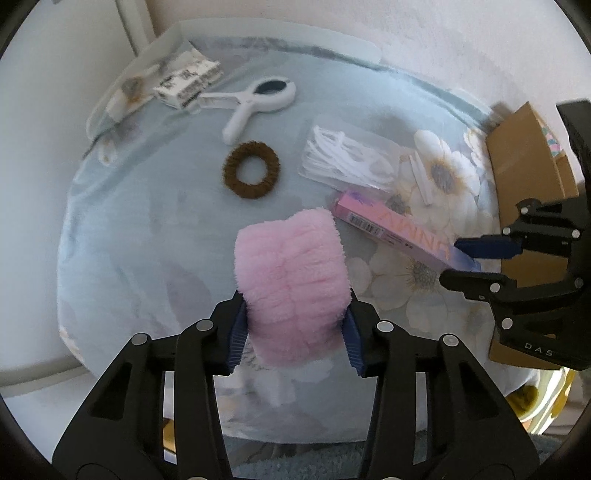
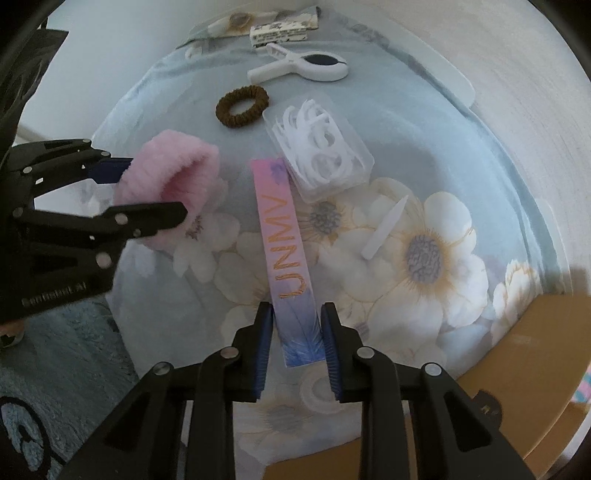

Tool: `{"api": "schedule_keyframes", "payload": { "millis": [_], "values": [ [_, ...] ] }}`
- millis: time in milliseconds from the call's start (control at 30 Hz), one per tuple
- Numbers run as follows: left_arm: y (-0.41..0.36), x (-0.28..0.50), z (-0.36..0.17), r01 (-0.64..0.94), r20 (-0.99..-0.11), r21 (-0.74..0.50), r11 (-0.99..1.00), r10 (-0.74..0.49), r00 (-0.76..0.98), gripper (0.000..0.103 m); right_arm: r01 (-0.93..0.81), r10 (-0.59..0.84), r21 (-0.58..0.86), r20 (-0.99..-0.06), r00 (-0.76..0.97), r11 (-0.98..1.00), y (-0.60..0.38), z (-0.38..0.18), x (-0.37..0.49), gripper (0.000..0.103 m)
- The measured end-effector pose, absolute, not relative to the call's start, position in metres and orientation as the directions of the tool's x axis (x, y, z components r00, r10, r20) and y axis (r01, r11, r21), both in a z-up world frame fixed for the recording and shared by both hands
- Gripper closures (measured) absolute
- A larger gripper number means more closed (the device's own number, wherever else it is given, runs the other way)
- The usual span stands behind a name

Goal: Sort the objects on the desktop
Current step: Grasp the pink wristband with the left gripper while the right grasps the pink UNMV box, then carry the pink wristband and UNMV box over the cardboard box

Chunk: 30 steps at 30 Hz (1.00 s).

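Observation:
My left gripper [image 1: 293, 325] is shut on a fluffy pink band [image 1: 291, 280], held just above the floral cloth; it also shows in the right wrist view [image 2: 170, 184]. My right gripper [image 2: 295, 332] is shut on the near end of a long pink box [image 2: 288, 258] lettered UNMV, which lies on the cloth; the box also shows in the left wrist view [image 1: 391, 225]. The right gripper appears at the right of the left wrist view [image 1: 458, 258].
On the cloth lie a brown hair tie [image 2: 242, 105], a white clip [image 2: 303, 66], a clear box of white floss picks [image 2: 321, 155], a white stick [image 2: 384, 227] and a small printed carton [image 2: 279, 33]. A cardboard box [image 1: 528, 162] stands at the right edge.

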State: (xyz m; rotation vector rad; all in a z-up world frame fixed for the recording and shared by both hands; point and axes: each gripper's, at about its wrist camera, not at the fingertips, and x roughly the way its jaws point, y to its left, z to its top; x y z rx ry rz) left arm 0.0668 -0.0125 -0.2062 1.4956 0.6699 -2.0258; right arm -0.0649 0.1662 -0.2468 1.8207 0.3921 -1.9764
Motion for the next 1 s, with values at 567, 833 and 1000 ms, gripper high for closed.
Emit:
{"api": "schedule_keyframes", "payload": {
  "millis": [567,833,1000],
  "values": [
    [-0.041,0.063,-0.163,0.568,-0.942,-0.038,-0.822,-0.160,-0.295,0.062,0.280,-0.293,0.233,-0.936,-0.194,-0.931,0.175,-0.199,-0.042,0.080],
    [-0.044,0.061,-0.135,0.514,-0.918,-0.033,-0.857,-0.178,-0.355,0.062,0.225,-0.283,0.221,-0.910,-0.303,-0.949,0.178,-0.173,-0.032,0.080],
    [-0.041,0.047,-0.111,0.443,-0.889,-0.034,-0.896,-0.175,-0.422,0.062,0.171,-0.265,0.212,-0.875,-0.404,-0.962,0.194,-0.134,-0.020,0.080]
  ]
}}
